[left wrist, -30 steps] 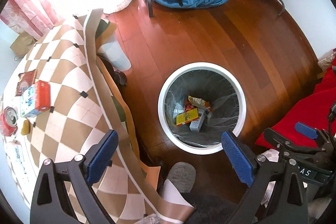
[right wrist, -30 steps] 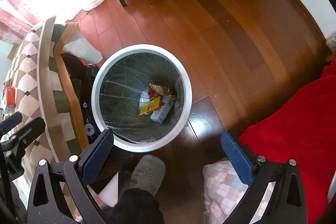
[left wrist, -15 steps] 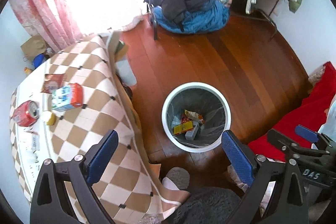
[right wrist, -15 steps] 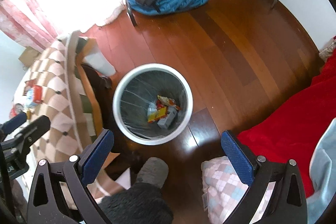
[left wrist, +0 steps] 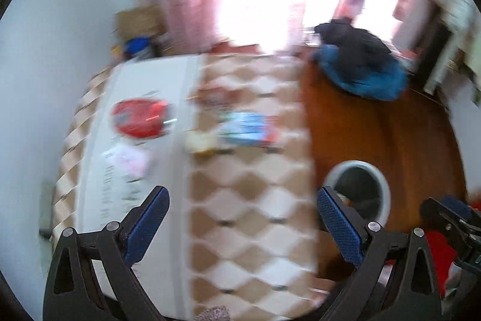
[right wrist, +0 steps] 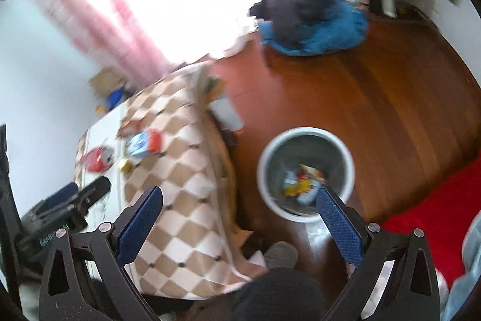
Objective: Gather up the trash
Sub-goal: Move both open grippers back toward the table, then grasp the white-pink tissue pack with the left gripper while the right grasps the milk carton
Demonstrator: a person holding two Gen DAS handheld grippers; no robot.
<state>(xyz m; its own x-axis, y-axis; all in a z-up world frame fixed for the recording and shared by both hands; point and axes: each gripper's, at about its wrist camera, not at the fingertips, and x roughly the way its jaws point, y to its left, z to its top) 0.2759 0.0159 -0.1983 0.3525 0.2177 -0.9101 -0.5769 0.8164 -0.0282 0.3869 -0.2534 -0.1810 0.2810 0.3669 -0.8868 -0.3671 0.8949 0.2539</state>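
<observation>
With both the left gripper and right gripper spread wide and empty, the crushed red metal can beside the blue-and-white carton on the checkered tabletop could be knocked over the edge if approached hastily, missing the round white-rimmed bin below.

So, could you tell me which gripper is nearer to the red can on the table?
Left. The left gripper hangs over the table with the red can just ahead; the right gripper sits off toward the bin, the can farther to its left.
</observation>
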